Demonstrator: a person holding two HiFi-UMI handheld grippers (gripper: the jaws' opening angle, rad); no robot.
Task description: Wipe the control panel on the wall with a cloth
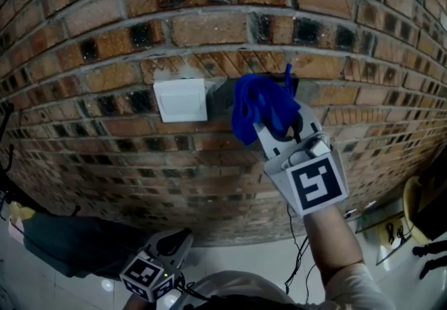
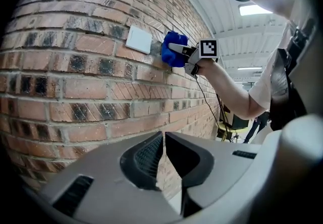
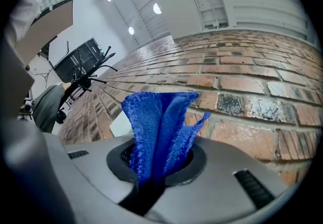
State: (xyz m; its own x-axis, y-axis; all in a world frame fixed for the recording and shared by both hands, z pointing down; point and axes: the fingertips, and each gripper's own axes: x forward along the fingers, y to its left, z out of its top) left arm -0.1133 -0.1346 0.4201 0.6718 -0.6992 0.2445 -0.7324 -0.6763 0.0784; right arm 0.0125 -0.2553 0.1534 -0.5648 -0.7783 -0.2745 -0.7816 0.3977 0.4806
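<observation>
Bare brick wall (image 1: 105,43) all round the white plate (image 1: 180,100) — open room to its left, above and below. Just right of it, the blue cloth (image 1: 262,109) in the right gripper (image 1: 276,121) crowds the dark panel (image 1: 222,96) and covers most of it, and the raised forearm (image 1: 335,239) fills the approach from below right. A thin cable (image 2: 207,92) hangs down the wall under that arm. Down low, the left gripper (image 1: 178,240) sits well clear of the panel — jaws together on nothing. A dark bag (image 1: 70,246) takes up the floor at lower left.
</observation>
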